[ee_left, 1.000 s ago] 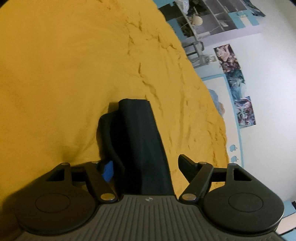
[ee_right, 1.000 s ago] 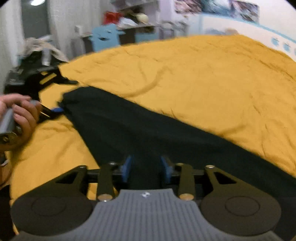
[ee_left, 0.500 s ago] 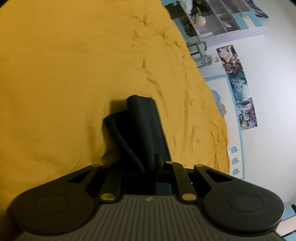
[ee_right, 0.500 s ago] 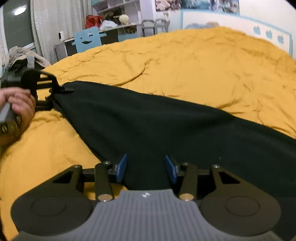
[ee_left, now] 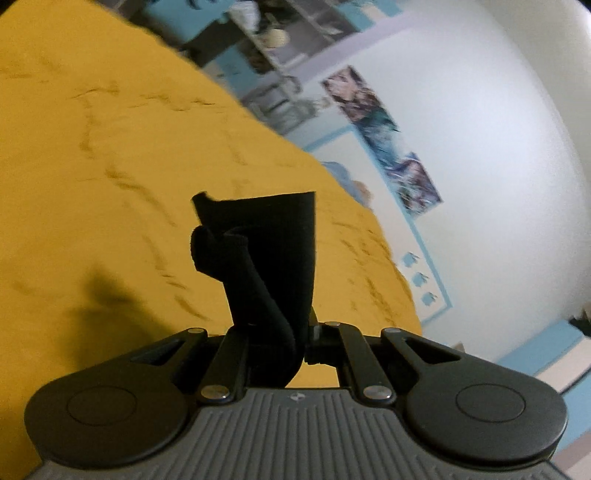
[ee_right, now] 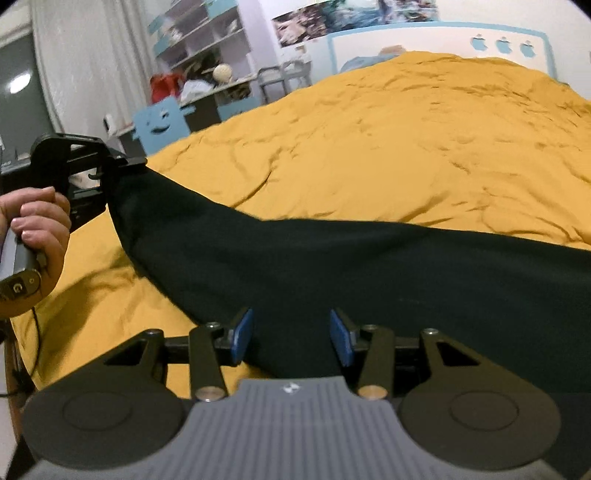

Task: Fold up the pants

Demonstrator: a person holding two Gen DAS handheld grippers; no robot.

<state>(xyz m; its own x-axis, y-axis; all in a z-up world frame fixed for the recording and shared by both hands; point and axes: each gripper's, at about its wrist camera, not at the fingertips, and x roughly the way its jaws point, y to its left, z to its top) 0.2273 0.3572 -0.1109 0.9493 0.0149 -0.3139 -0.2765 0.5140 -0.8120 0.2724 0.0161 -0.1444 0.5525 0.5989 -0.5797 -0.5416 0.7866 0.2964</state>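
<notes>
The black pants (ee_right: 332,266) lie across a yellow bedspread (ee_right: 406,140). My left gripper (ee_left: 291,336) is shut on one end of the pants (ee_left: 273,251) and holds it lifted off the bed; the cloth stands up between the jaws. In the right wrist view the left gripper (ee_right: 110,166) is at the far left, with the pants stretched from it. My right gripper (ee_right: 291,339) is open, its blue pads (ee_right: 242,339) on either side of the pants' near edge without pinching it.
The yellow bedspread (ee_left: 92,166) covers the whole bed. A white wall with posters (ee_left: 388,147) and shelves (ee_right: 199,33) stand beyond the bed. A blue chair (ee_right: 159,125) and a cluttered desk are at the far left.
My left gripper closed on the end of the pants and lifted it off the bed. My right gripper opened from around the pants' near edge.
</notes>
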